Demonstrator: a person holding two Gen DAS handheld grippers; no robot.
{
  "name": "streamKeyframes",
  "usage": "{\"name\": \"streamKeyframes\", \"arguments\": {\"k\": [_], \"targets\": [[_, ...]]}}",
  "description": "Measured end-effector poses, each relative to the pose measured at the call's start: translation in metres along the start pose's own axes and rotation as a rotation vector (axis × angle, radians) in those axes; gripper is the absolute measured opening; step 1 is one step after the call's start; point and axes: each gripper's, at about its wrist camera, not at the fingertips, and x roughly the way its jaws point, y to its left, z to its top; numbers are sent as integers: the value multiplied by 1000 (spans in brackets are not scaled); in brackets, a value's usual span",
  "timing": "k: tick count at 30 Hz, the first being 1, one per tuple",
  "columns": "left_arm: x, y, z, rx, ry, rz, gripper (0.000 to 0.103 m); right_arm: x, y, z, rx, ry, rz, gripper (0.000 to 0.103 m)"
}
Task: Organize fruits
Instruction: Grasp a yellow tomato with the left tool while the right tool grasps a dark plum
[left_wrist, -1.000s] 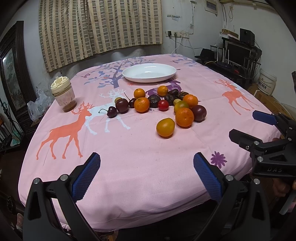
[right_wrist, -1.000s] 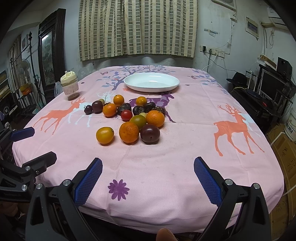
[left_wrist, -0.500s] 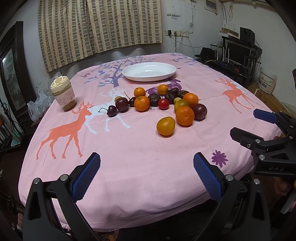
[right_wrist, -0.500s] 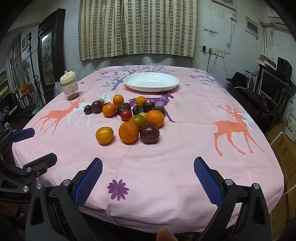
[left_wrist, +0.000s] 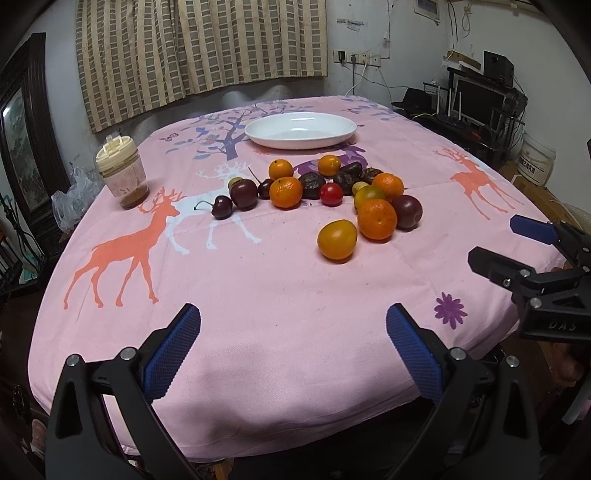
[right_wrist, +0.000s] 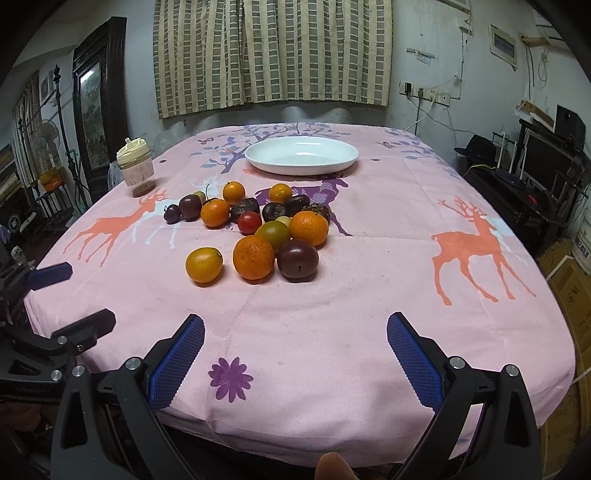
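Observation:
A loose cluster of fruit lies mid-table: oranges (left_wrist: 376, 218) (right_wrist: 254, 257), a yellow-orange fruit (left_wrist: 337, 239) (right_wrist: 204, 264), a dark plum (left_wrist: 407, 211) (right_wrist: 297, 259), a red cherry tomato (left_wrist: 331, 194) (right_wrist: 249, 222), cherries (left_wrist: 222, 206) and dark wrinkled fruits (right_wrist: 274, 211). Behind them sits an empty white plate (left_wrist: 300, 130) (right_wrist: 301, 155). My left gripper (left_wrist: 293, 352) hangs open over the near table edge, nothing between its blue pads. My right gripper (right_wrist: 295, 363) is open too, also short of the fruit; it shows at the right of the left wrist view (left_wrist: 513, 243).
A pink deer-print cloth (left_wrist: 229, 280) covers the table. A lidded jar (left_wrist: 122, 171) (right_wrist: 136, 167) stands at the far left. Shelves with electronics (right_wrist: 546, 162) line the right wall, a dark framed cabinet (right_wrist: 99, 107) the left. A fingertip (right_wrist: 332, 466) shows at the bottom.
Both grippers have crept slightly forward toward the fruit; the cluster sits a little lower and nearer in both views. Both stay open and nothing was taken hold of.

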Motion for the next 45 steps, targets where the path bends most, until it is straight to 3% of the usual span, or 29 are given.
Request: {"name": "streamKeyframes", "arguments": {"k": [7, 12, 14, 19, 25, 27, 35, 37, 39, 40, 41, 45], "targets": [[33, 17, -9, -55, 46, -49, 99, 20, -20, 1, 94, -22, 39, 97], [55, 29, -6, -115, 51, -131, 99, 50, -28, 5, 98, 20, 83, 66], [60, 31, -4, -117, 38, -153, 98, 63, -30, 12, 110, 37, 104, 58], [71, 31, 2, -86, 24, -197, 86, 92, -29, 27, 115, 86, 138, 56], [81, 27, 17, -56, 30, -237, 85, 108, -23, 41, 80, 98, 137, 54], [86, 23, 25, -39, 35, -246, 85, 111, -24, 42, 84, 107, 150, 40], [102, -7, 50, 67, 60, -282, 77, 111, -35, 37, 138, 95, 221, 40], [106, -13, 55, 89, 71, -283, 65, 109, -37, 35, 146, 90, 231, 40], [112, -16, 59, 99, 94, -275, 62, 108, -36, 34, 142, 86, 231, 40], [114, -16, 60, 98, 107, -280, 54, 107, -36, 33, 137, 84, 230, 40], [117, -16, 61, 98, 123, -288, 52, 107, -36, 33, 133, 82, 229, 40], [126, -17, 62, 91, 163, -299, 52, 107, -37, 32, 133, 80, 235, 40]]}}
